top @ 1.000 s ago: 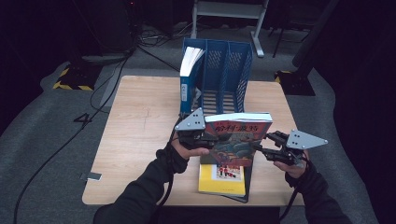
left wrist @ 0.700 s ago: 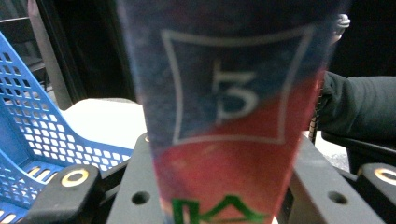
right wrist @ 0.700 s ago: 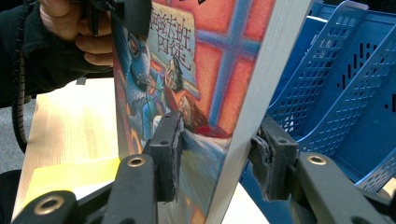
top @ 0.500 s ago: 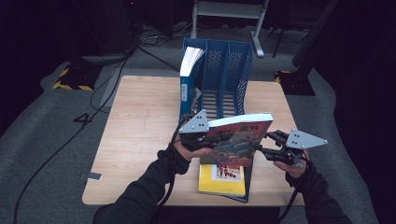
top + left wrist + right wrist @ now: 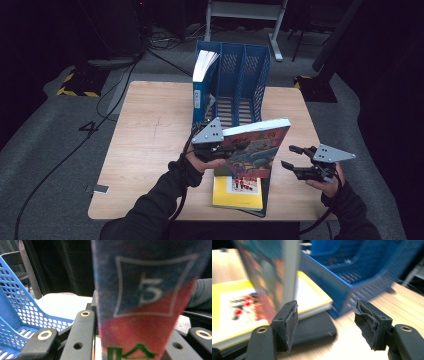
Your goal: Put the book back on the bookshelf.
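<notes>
Left gripper (image 5: pixel 218 150): pinching the spine edge of the colourful book (image 5: pixel 255 150); jaws pressing on both covers in the left gripper view (image 5: pixel 147 305)
Colourful book: standing upright above the table (image 5: pixel 145 135), over the yellow book (image 5: pixel 239 192); just in front of the blue file rack (image 5: pixel 240 85)
Right gripper (image 5: pixel 296 159): jaws spreading wide, having just been opening; gripping nothing; sitting just right of the colourful book's free edge (image 5: pixel 287 270)
Yellow book: lying flat on a dark book (image 5: pixel 317 328) at the table's near edge
</notes>
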Demonstrator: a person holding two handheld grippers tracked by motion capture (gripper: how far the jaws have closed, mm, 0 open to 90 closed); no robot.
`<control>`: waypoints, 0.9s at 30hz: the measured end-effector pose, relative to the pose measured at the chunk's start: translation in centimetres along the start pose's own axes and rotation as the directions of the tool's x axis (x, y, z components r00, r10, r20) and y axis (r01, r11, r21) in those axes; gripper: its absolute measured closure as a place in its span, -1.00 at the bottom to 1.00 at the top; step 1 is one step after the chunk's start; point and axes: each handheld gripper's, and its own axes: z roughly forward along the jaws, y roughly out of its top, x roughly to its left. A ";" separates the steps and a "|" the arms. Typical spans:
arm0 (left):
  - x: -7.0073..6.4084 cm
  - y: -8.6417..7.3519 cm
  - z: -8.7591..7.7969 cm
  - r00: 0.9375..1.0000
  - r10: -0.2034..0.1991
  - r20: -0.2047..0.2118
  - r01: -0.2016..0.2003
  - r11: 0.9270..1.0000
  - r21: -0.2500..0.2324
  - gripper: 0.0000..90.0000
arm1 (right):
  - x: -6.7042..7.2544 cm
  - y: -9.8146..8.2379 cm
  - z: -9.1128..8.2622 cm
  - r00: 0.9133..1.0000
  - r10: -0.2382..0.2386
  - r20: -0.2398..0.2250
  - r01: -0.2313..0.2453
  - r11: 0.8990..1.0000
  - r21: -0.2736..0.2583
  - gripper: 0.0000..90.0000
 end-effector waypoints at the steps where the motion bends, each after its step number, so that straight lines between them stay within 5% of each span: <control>1: 0.0 0.0 0.0 1.000 0.000 -0.006 0.000 1.000 0.001 0.64 | -0.4 -0.4 -0.1 1.000 0.016 0.017 -0.016 1.000 0.004 -0.22; 6: 0.0 0.0 0.1 1.000 0.006 -0.027 -0.006 1.000 -0.001 0.63 | -1.9 -2.7 0.1 0.993 0.061 0.098 -0.070 0.993 0.091 -0.27; 9: -0.1 0.0 0.1 0.999 0.015 -0.038 -0.014 1.000 0.006 0.63 | -2.8 -4.1 0.5 0.985 0.098 0.142 -0.118 0.983 0.142 -0.30; 10: -0.1 0.1 0.2 0.999 0.017 -0.041 -0.017 1.000 0.008 0.63 | -3.2 -4.8 0.8 0.979 0.112 0.171 -0.144 0.972 0.185 -0.31; 14: -0.2 0.2 0.4 0.998 0.012 -0.064 -0.011 1.000 0.013 0.63 | -3.8 -5.9 1.3 0.974 0.117 0.194 -0.163 0.956 0.243 -0.31; 22: 0.5 0.7 1.2 0.994 -0.027 -0.106 0.030 0.999 0.028 0.64 | -4.1 -6.5 1.9 0.972 0.120 0.202 -0.174 0.946 0.272 -0.32; 27: 0.8 1.5 1.8 0.992 -0.033 -0.125 0.034 0.999 0.006 0.65 | -4.2 -6.5 1.8 0.974 0.126 0.189 -0.173 0.950 0.261 -0.33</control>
